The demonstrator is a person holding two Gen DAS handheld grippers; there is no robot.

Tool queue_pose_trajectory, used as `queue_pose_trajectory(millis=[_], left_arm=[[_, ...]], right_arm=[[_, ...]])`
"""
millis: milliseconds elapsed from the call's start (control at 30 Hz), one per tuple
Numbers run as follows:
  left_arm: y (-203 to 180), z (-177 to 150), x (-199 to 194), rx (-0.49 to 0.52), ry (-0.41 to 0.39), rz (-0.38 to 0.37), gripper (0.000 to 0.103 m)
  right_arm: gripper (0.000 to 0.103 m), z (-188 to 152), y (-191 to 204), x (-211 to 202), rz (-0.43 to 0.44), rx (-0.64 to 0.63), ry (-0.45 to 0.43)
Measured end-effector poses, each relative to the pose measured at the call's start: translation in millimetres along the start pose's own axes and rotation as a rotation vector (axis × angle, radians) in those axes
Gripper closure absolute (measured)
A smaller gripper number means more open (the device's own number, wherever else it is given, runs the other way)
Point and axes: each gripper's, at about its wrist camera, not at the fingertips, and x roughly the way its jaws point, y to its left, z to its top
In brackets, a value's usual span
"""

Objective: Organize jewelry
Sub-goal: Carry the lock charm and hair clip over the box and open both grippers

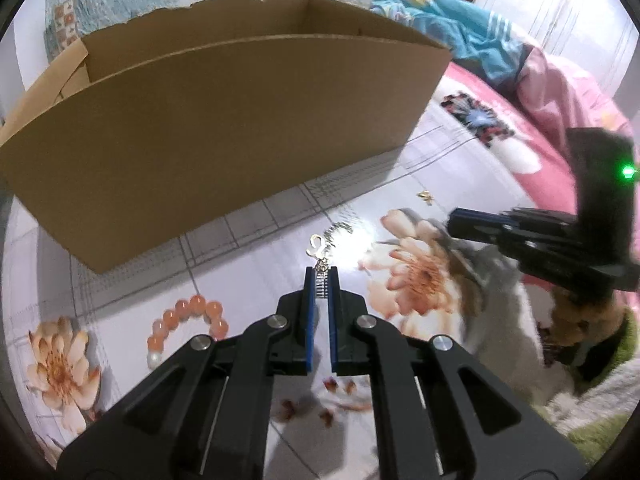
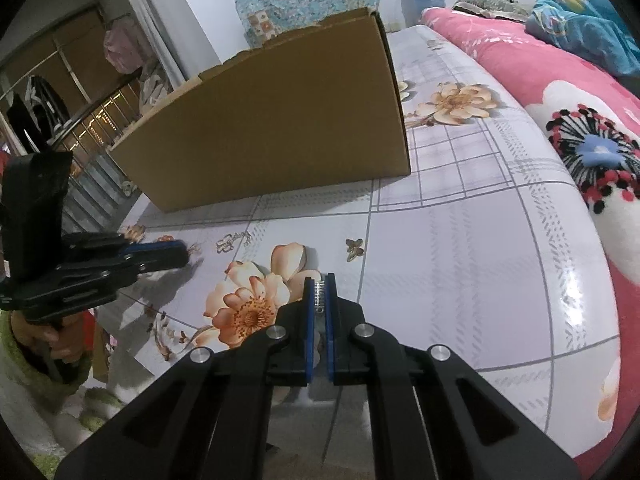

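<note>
Left wrist: silver chain (image 1: 322,276) apparently pinched between shut jaws.

Looking down steeply along each gripper's fingers, close above the floral plastic-covered tabletop (image 1: 248,216), sharing the open brown cardboard box (image 2: 272,132).
</note>
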Motion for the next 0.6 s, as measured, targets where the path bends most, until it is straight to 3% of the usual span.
queue_pose_trajectory(millis=[133,333,533,600], left_arm=[[10,-5,-18,-0.063,-0.015,-0.102,0.098],[25,-2,-54,-0.171,-0.107,-0.252,0.098],[26,31,-99,-0.117,-0.242,-0.271,0.098],[28,47,-111,-0.097,-0.273,-0.24,0.098]], right_arm=[[0.098,4,0,-8,0.008,0.008,-0.022],[0.098,15,6,-28,0.062,0.017,-0.078],[0.098,65,26,-53,0.159,-0.037,-0.188],[0.098,87,34,-56,0.206,-0.057,-0.216]])
